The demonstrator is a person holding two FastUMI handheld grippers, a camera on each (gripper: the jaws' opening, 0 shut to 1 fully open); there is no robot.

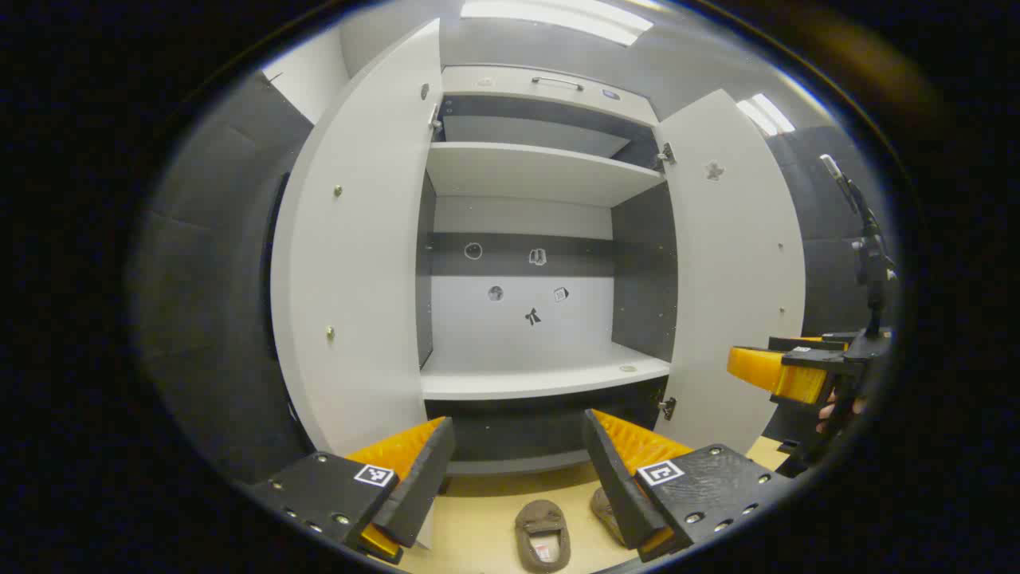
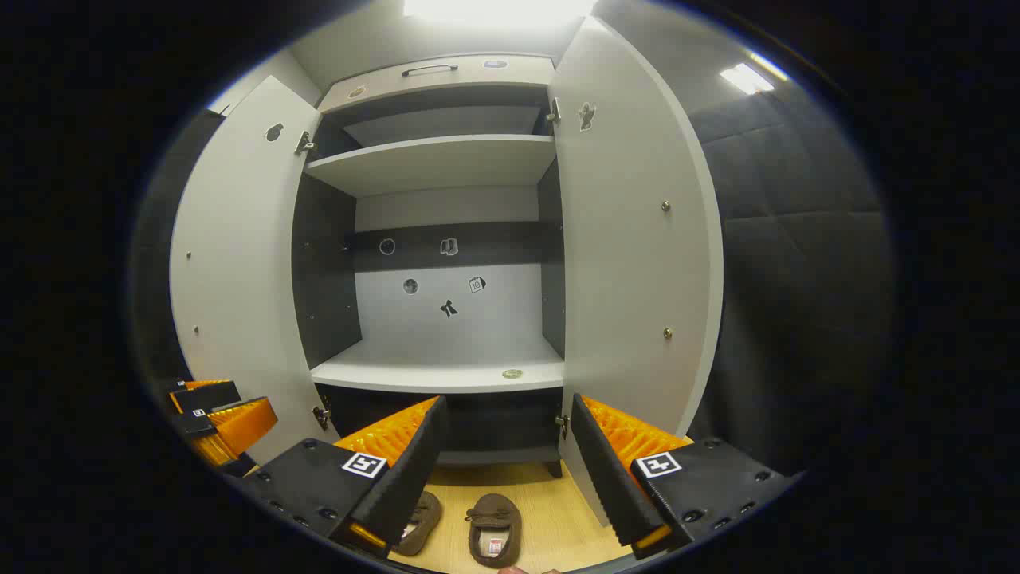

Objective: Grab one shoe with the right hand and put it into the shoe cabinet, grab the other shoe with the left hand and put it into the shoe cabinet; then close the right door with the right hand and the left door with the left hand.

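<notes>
Two brown slipper-like shoes lie on the pale wood floor in front of the white shoe cabinet. In the left gripper view one shoe (image 1: pixel 543 536) is plain to see and the other shoe (image 1: pixel 603 510) is half hidden behind a finger. My left gripper (image 1: pixel 518 472) is open above them, holding nothing. The right gripper view has both shoes (image 2: pixel 495 531) (image 2: pixel 419 522) under my open right gripper (image 2: pixel 504 464). Both cabinet doors stand wide: left door (image 1: pixel 358 263), right door (image 2: pixel 637 239). The lower shelf (image 2: pixel 438 371) is bare apart from a small round disc (image 2: pixel 511 373).
Off to the right in the left gripper view hangs the right gripper (image 1: pixel 777 371), with a hand behind it and a dark stand (image 1: pixel 870 255). The left gripper (image 2: pixel 223 422) shows at the left door's foot. Dark padded walls flank the cabinet. An upper shelf (image 1: pixel 542 167) sits above.
</notes>
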